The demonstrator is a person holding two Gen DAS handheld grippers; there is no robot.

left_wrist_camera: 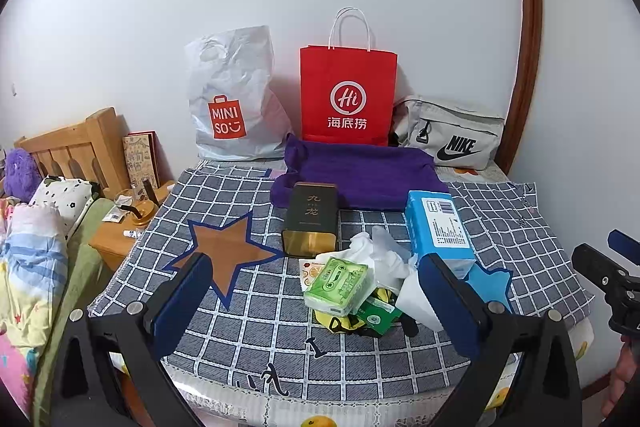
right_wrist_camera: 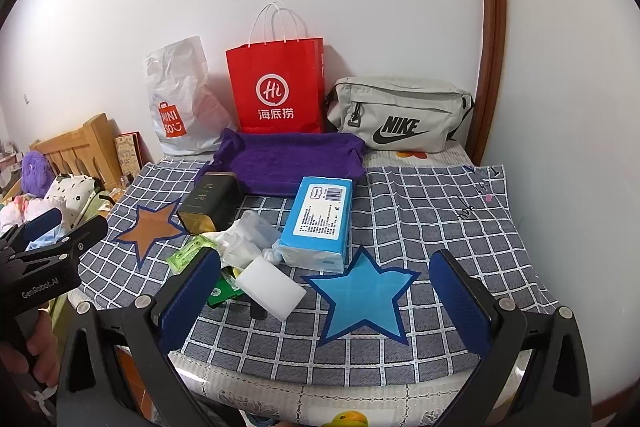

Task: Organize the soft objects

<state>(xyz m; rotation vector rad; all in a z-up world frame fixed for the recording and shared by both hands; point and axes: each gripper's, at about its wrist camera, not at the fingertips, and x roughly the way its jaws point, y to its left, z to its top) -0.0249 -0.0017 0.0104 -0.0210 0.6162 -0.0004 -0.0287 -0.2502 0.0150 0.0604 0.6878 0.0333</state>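
A small heap lies mid-table on the checked cloth (left_wrist_camera: 248, 323): a green tissue pack (left_wrist_camera: 336, 285), a blue tissue pack (left_wrist_camera: 438, 227), crumpled white plastic (left_wrist_camera: 384, 259), a white sponge (right_wrist_camera: 272, 287) and a dark tin (left_wrist_camera: 312, 219). Behind them lies a folded purple towel (left_wrist_camera: 360, 175). My left gripper (left_wrist_camera: 316, 291) hovers open just in front of the green pack, holding nothing. The right gripper (right_wrist_camera: 326, 295) stands open and empty above the blue star patch (right_wrist_camera: 360, 291). A brown star patch (left_wrist_camera: 224, 251) lies to the left of the heap.
Against the wall stand a Miniso plastic bag (left_wrist_camera: 236, 99), a red paper bag (left_wrist_camera: 348, 91) and a grey Nike pouch (left_wrist_camera: 452, 135). A bed with bedding (left_wrist_camera: 32, 259) and a wooden nightstand (left_wrist_camera: 116, 239) sit left of the table. A wooden door frame (left_wrist_camera: 528, 39) rises at right.
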